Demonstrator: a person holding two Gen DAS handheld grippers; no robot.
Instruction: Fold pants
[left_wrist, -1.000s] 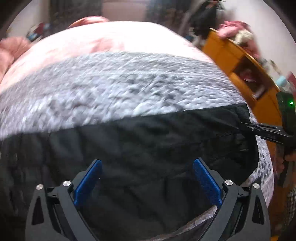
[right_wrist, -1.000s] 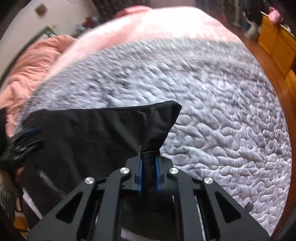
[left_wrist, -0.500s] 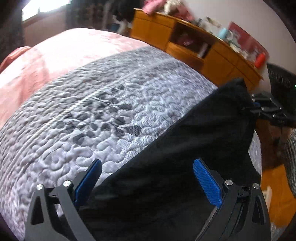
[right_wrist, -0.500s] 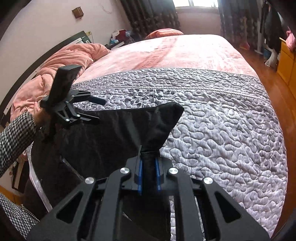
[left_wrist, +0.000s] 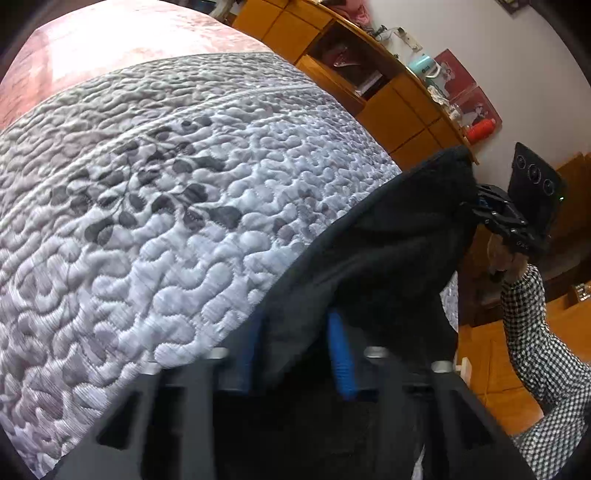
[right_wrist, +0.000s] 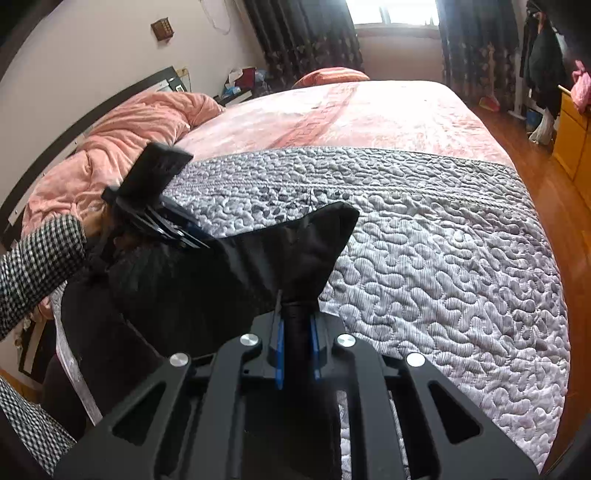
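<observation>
The black, soft, matte fabric pants (right_wrist: 207, 291) hang bunched at the near edge of the bed, lifted off a grey quilted coverlet (right_wrist: 424, 258) stitched in raised pebble-like swirls with darker leaf prints; beyond the coverlet lies a smooth pink bedspread (right_wrist: 351, 114), and a rumpled pink plush blanket (right_wrist: 122, 147) is heaped against the dark headboard at the left; the right gripper (right_wrist: 295, 343), black angular plastic with blue ribbed pads, is clenched on a tight twist of the pants' cloth, from which one pointed corner stands up in a stiff peak; the left gripper (left_wrist: 295, 354), of the same build, has its jaws closing around a thick fold of the pants, the cloth filling the gap between the blue pads, though whether the pads already press on it cannot be told; a sleeve of black-and-white checked weave (right_wrist: 37, 262) leads to the left gripper; the coverlet ahead of both grippers lies flat and bare out to its far edge; to the right a glossy orange wooden floor (right_wrist: 554, 206) runs alongside the bed, bordered by an orange wooden cabinet (left_wrist: 369, 85) with open shelves.
</observation>
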